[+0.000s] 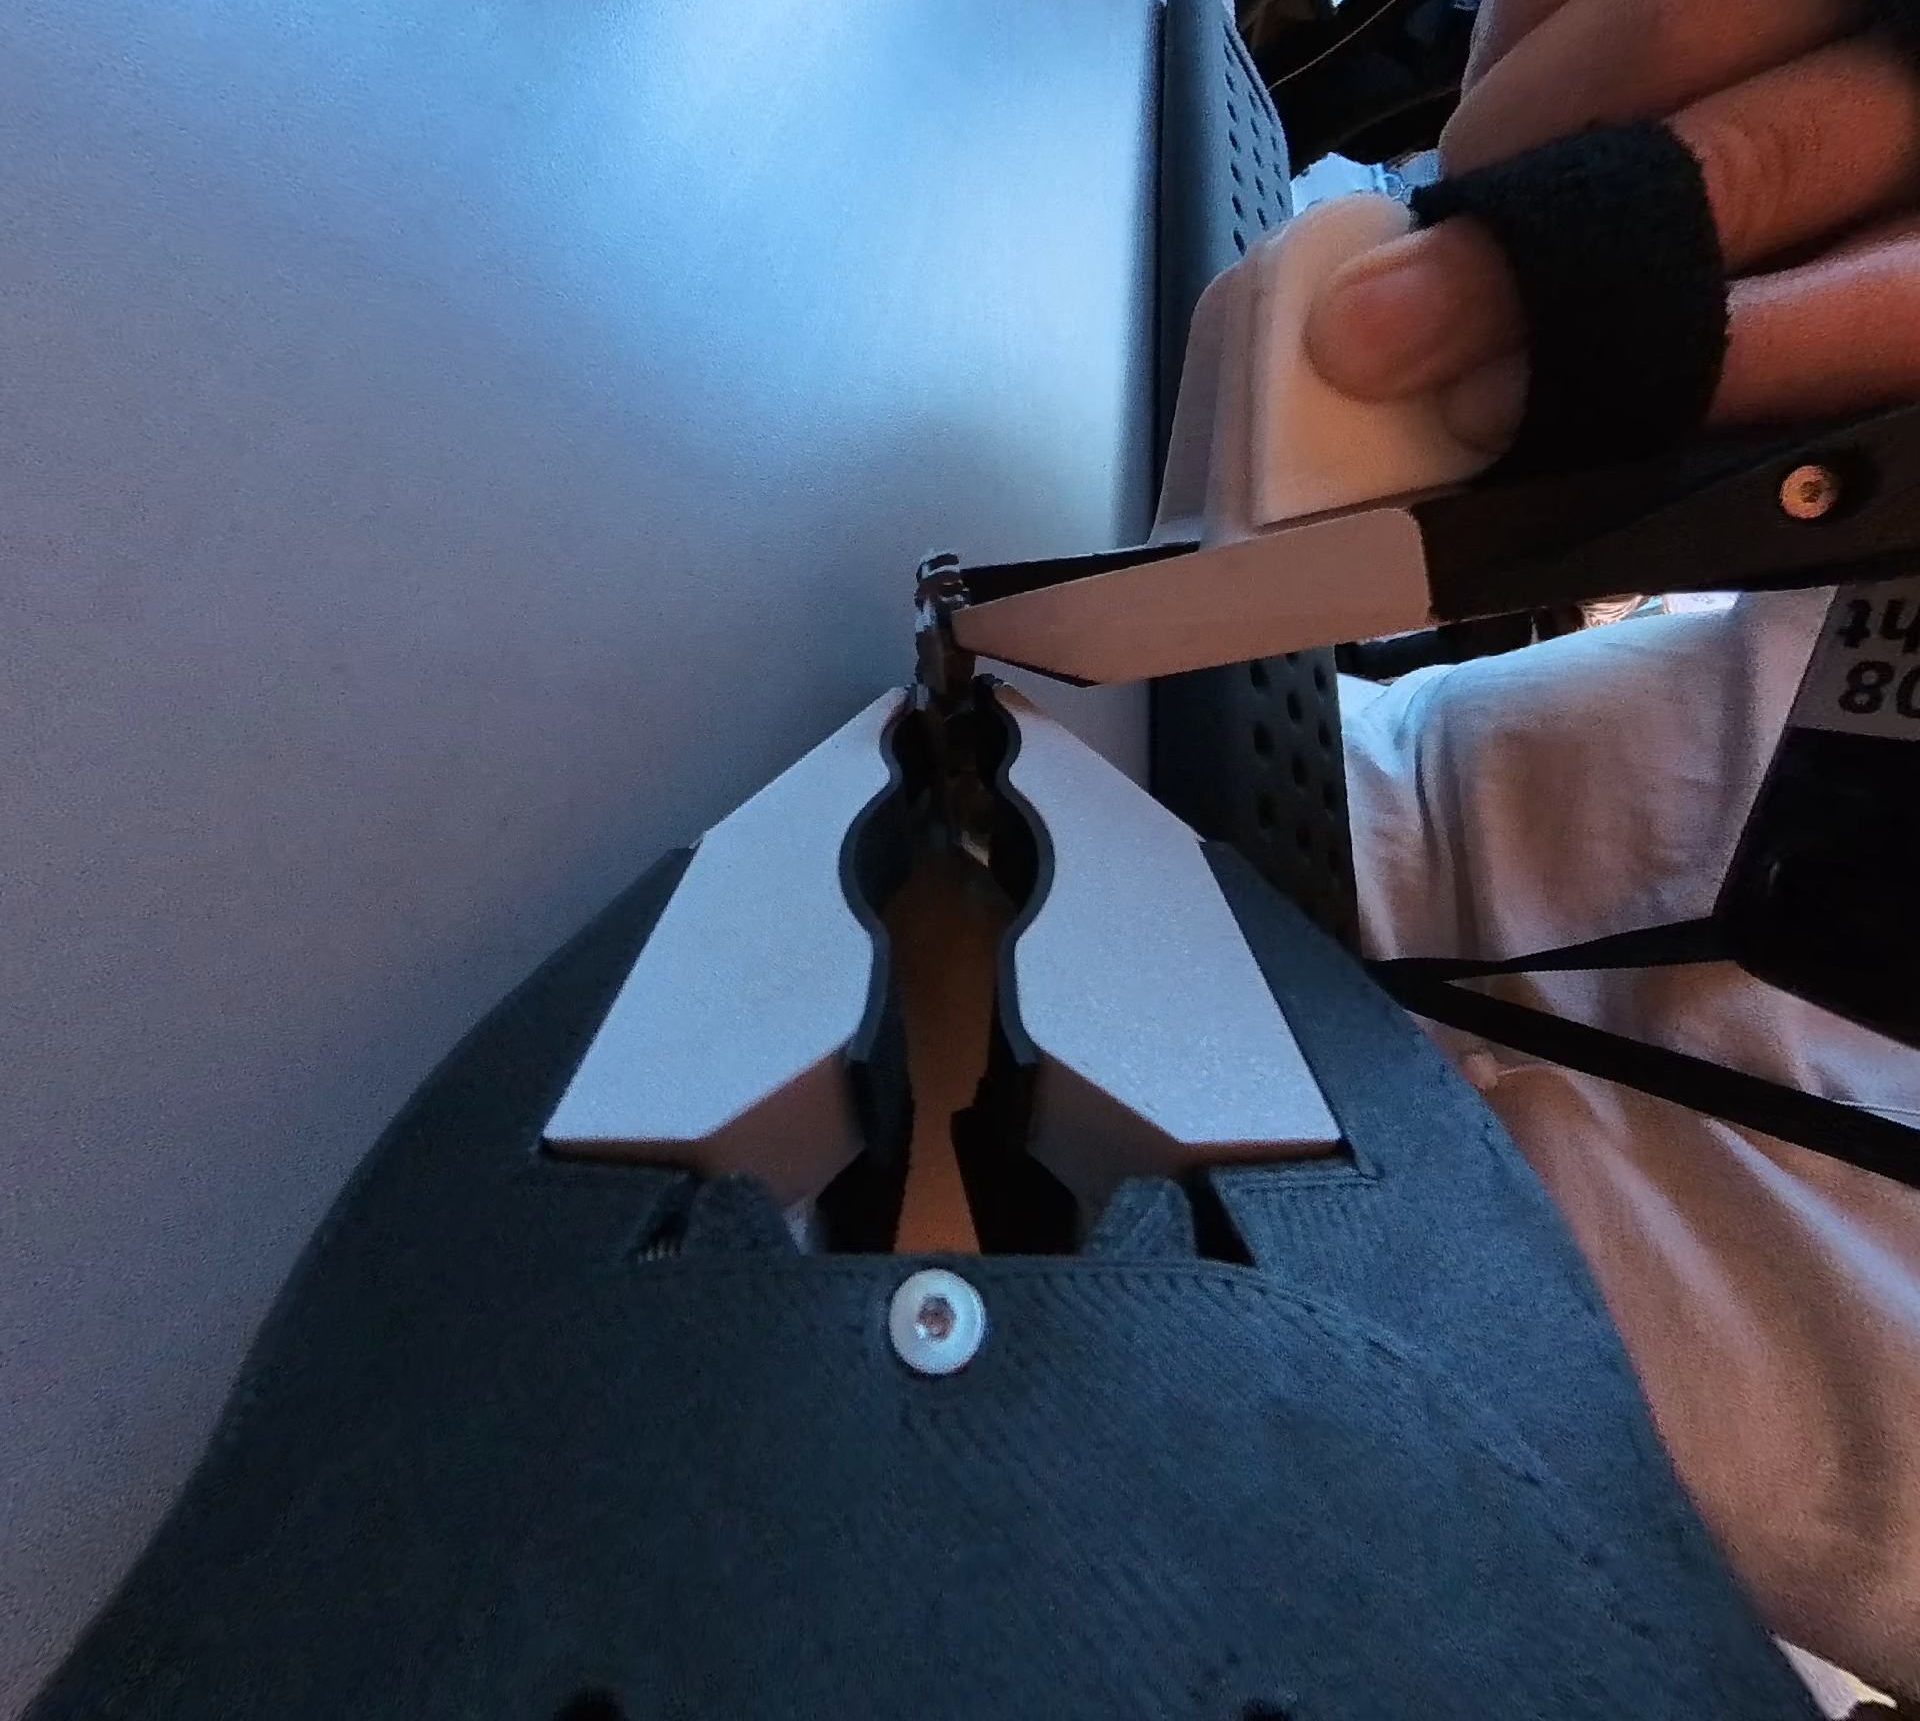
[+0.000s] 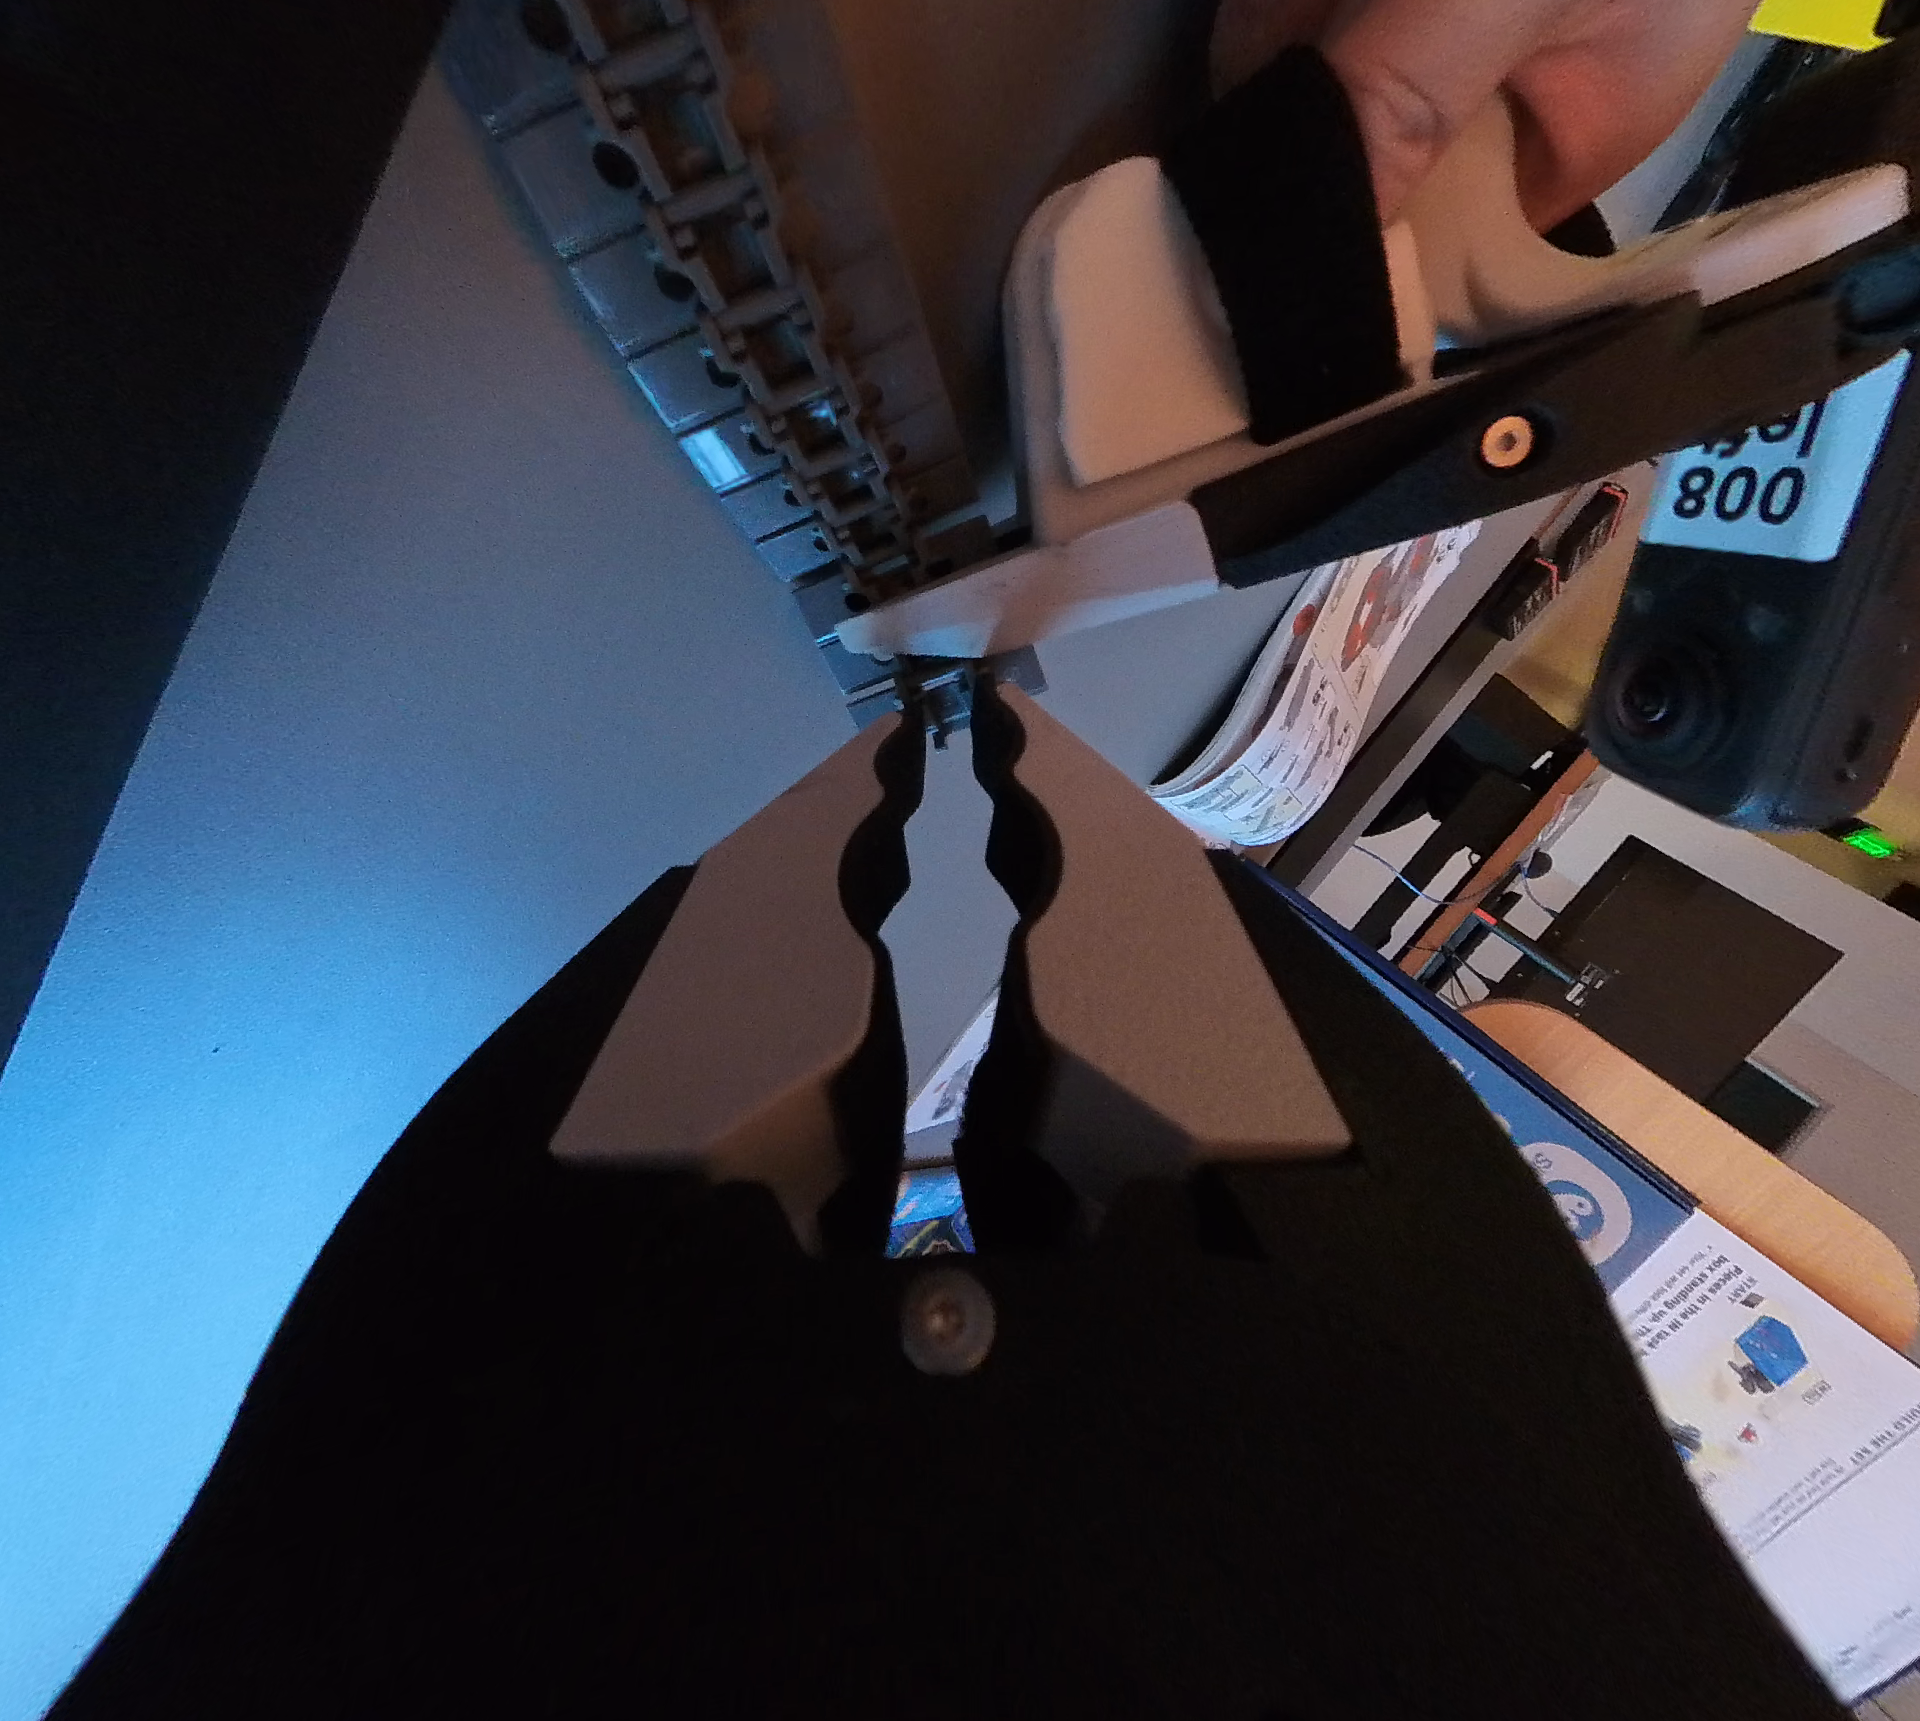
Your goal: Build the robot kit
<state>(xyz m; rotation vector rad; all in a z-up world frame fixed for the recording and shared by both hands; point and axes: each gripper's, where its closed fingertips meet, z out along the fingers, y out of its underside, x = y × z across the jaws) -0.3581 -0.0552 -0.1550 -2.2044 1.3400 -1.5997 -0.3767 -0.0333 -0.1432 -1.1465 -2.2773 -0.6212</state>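
A long grey strip of linked plastic pieces runs from the upper left down to the middle of the right wrist view. My right gripper is shut on the strip's near end. My left gripper comes in from the right there, held by a hand, with its white tips on the same end. In the left wrist view my left gripper is shut on a small dark piece, seen edge on. My right gripper pinches that piece just above, its tips almost touching mine.
A dark perforated panel stands behind a pale surface. A person's white shirt is at the right. An illustrated booklet, a blue box with a printed sheet and a wooden table lie to the right. My left and right fingertips are right by each other.
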